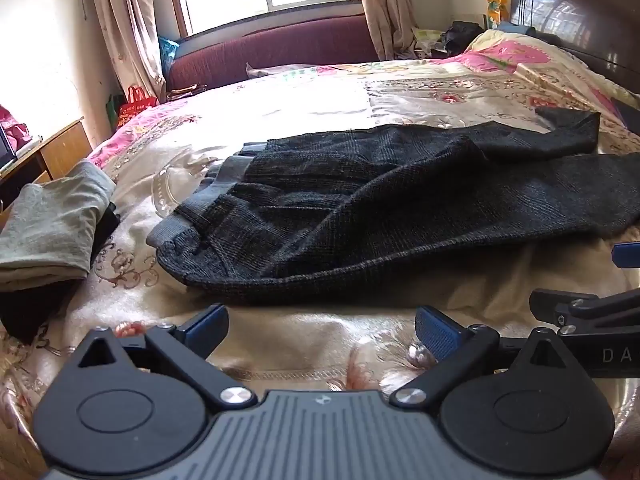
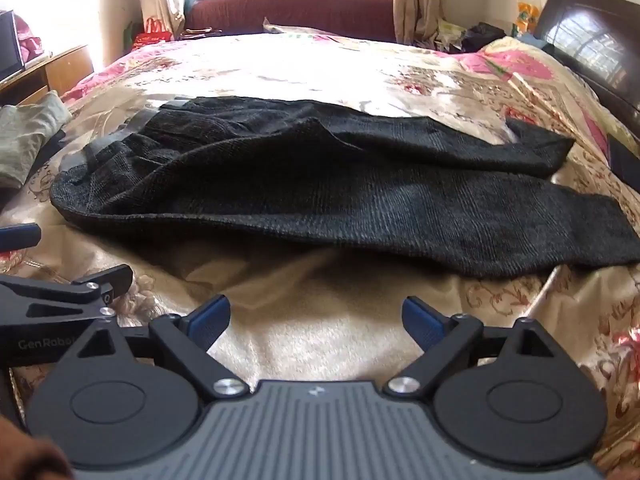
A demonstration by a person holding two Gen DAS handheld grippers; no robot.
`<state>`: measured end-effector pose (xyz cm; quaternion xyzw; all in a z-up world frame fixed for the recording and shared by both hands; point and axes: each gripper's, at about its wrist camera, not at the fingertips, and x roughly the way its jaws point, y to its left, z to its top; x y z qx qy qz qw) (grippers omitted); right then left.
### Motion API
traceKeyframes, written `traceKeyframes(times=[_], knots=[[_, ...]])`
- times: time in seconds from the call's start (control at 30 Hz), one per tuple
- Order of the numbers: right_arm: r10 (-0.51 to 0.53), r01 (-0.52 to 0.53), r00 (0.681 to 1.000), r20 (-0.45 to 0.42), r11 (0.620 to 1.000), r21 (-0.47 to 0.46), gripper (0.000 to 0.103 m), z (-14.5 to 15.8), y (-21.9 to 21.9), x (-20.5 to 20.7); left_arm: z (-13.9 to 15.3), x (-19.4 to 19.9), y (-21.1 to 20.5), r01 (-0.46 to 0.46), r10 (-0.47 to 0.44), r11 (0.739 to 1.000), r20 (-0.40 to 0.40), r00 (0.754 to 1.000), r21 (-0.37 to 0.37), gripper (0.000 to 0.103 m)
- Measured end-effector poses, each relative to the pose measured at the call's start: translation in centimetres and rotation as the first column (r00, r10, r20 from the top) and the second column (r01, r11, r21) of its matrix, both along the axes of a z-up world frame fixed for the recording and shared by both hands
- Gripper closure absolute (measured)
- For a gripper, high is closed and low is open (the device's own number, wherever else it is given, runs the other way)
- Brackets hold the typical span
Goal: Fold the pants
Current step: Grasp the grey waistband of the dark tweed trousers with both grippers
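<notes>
Dark grey checked pants [image 1: 360, 208] lie across the floral bedspread [image 1: 304, 336], waistband to the left, legs running right, one leg laid partly over the other. They also show in the right wrist view [image 2: 340, 192]. My left gripper [image 1: 322, 326] is open and empty, hovering over the bedspread just short of the pants' near edge. My right gripper [image 2: 316, 318] is open and empty, also just short of the near edge. Each gripper shows at the side of the other's view: the right one [image 1: 592, 280], the left one [image 2: 60, 264].
A folded grey-green garment [image 1: 52, 228] lies on a dark item at the bed's left edge. A wooden desk [image 1: 48, 152] stands left. A maroon sofa [image 1: 272, 48] is under the window. The dark headboard [image 1: 580, 12] is at the right.
</notes>
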<state>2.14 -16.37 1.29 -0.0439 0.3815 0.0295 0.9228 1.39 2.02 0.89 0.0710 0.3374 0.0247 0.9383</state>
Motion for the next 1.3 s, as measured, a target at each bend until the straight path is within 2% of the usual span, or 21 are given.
traceKeyframes(times=[0.17,0.27,0.33,0.4,0.43,0.5,0.53,0.63,0.67,0.77,0.8,0.83,0.97,1.0,1.03,1.07,1.2,1.3], knots=[[0.116,-0.115,0.993,0.030,0.993,-0.037,0.010,0.4,2.4,1.9,0.5,1.3,2.5,-0.001,0.000,0.999,0.021,1.000,0.047,0.000],[0.226,-0.221,0.972,0.062,0.972,-0.086,0.010,0.6,4.4,2.8,1.1,2.3,4.8,-0.021,0.017,0.997,0.051,0.999,0.081,0.000],[0.288,-0.282,0.955,0.064,0.955,-0.093,0.010,0.7,5.4,3.6,1.6,3.2,6.6,-0.046,0.041,0.996,0.064,0.997,0.076,0.000],[0.337,-0.336,0.937,0.097,0.941,-0.030,0.010,1.5,6.0,4.2,1.7,4.4,8.5,-0.077,0.074,0.996,0.062,0.995,0.050,0.000],[0.363,-0.360,0.927,0.097,0.932,-0.042,0.011,1.5,6.7,4.6,1.7,5.1,9.3,-0.090,0.088,0.995,0.059,0.994,0.039,0.000],[0.409,-0.405,0.907,0.096,0.912,-0.063,0.011,1.4,8.2,5.3,1.1,6.7,11.0,-0.113,0.113,0.993,0.036,0.993,0.017,0.000],[0.432,-0.427,0.900,0.059,0.900,-0.084,0.011,0.8,8.8,5.8,0.6,7.4,11.6,-0.120,0.120,0.993,0.017,0.993,0.011,0.000],[0.498,-0.494,0.866,0.039,0.865,-0.086,0.012,0.2,10.7,6.4,-1.0,9.3,13.1,-0.135,0.133,0.991,-0.057,0.989,-0.023,0.000],[0.524,-0.518,0.851,0.024,0.847,-0.119,0.012,-0.2,11.6,6.7,-1.5,9.8,13.4,-0.136,0.132,0.990,-0.079,0.988,-0.043,0.000],[0.564,-0.560,0.826,-0.018,0.815,-0.147,0.025,-1.4,12.9,7.3,-2.3,10.8,13.3,-0.109,0.100,0.991,-0.113,0.989,-0.078,0.001],[0.569,-0.567,0.822,-0.030,0.812,-0.139,0.034,-1.6,13.2,7.6,-2.5,11.0,13.0,-0.092,0.083,0.993,-0.112,0.990,-0.071,0.007],[0.569,-0.570,0.821,-0.044,0.813,-0.121,0.040,-1.8,13.3,7.9,-2.6,11.2,12.8,-0.074,0.066,0.995,-0.110,0.992,-0.063,0.016],[0.567,-0.569,0.819,-0.087,0.822,-0.002,0.055,-1.8,12.7,9.4,-2.5,11.6,12.4,-0.041,0.036,0.998,-0.102,0.994,-0.044,0.019],[0.569,-0.570,0.817,-0.096,0.821,0.023,0.065,-1.7,12.5,9.6,-2.3,11.6,12.7,-0.043,0.038,0.998,-0.098,0.995,-0.055,0.026],[0.572,-0.571,0.813,-0.104,0.820,0.050,0.075,-1.6,12.4,9.7,-2.1,11.4,13.0,-0.054,0.048,0.997,-0.091,0.995,-0.058,0.037],[0.576,-0.571,0.810,-0.110,0.818,0.074,0.079,-1.4,12.3,9.7,-1.9,11.1,13.4,-0.068,0.063,0.996,-0.085,0.994,-0.056,0.048],[0.586,-0.584,0.804,-0.100,0.810,0.050,0.082,-1.4,12.8,9.1,-2.3,11.4,14.6,-0.084,0.072,0.989,-0.107,0.992,-0.119,0.049],[0.590,-0.591,0.801,-0.101,0.806,0.019,0.078,-1.7,13.6,9.2,-2.7,12.1,14.2,-0.089,0.078,0.992,-0.115,0.990,-0.092,0.046]])
